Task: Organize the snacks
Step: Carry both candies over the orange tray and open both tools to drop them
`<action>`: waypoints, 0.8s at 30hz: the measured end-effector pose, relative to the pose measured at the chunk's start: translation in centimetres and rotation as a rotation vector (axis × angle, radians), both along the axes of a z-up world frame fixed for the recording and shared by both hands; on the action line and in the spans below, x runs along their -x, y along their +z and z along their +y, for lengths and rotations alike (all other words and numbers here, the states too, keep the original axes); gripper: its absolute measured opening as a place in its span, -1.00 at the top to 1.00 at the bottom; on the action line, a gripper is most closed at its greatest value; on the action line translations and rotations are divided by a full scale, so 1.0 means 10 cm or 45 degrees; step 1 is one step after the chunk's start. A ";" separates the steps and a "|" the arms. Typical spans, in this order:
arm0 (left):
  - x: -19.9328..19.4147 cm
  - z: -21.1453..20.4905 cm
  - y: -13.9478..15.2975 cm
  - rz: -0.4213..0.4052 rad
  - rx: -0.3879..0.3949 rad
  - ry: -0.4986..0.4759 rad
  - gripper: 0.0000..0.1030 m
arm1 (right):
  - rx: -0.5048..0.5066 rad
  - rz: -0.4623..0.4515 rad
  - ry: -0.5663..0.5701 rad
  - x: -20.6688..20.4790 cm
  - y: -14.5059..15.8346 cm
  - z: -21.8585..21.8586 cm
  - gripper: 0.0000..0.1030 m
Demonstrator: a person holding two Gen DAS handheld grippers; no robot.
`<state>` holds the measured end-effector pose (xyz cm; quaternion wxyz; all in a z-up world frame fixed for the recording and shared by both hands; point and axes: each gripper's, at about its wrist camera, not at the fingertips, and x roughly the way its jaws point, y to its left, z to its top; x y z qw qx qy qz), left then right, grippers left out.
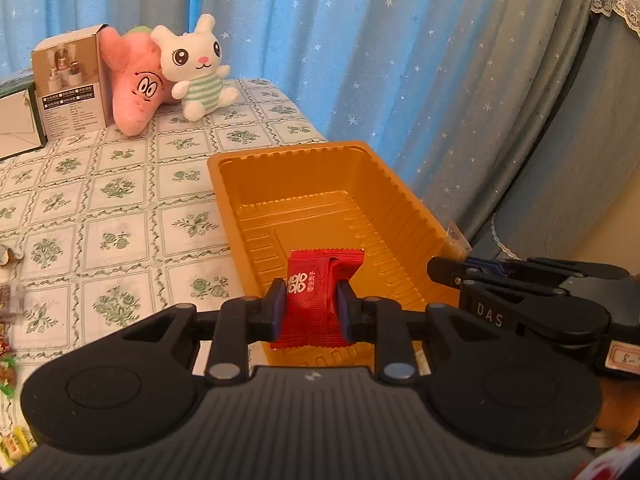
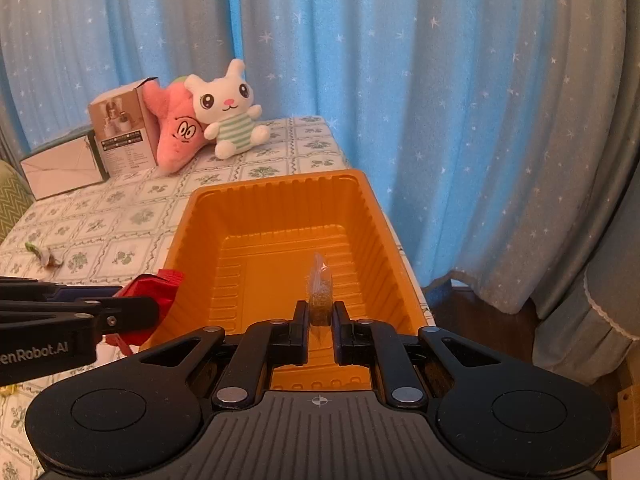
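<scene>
Left wrist view: left gripper point(image 1: 312, 306) jaws clamp red candy packet point(image 1: 320, 296) over orange tray point(image 1: 224, 184) near end, on tabletop point(image 1: 120, 200). Right gripper point(image 2: 320, 316) jaws pinch small clear packet point(image 2: 320, 292) above tray floor. Advice: lower both inside walls, then release.

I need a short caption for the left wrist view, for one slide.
Left gripper holds a red snack packet above the empty orange tray.
</scene>
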<state>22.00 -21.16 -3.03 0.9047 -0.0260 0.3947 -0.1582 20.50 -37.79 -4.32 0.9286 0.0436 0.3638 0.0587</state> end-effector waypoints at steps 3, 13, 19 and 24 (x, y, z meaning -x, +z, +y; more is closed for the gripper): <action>-0.05 -0.02 0.00 -0.016 0.019 0.004 0.53 | -0.003 0.009 -0.005 -0.04 -0.02 -0.02 0.78; 0.00 0.14 -0.03 -0.032 0.026 0.037 0.45 | 0.001 0.032 -0.002 -0.07 -0.07 -0.03 0.78; 0.15 0.33 0.00 -0.034 -0.005 0.082 0.45 | -0.026 0.040 0.015 -0.08 -0.08 0.00 0.78; 0.24 0.45 0.03 -0.034 -0.010 0.099 0.45 | -0.090 0.032 0.030 -0.12 -0.07 0.03 0.75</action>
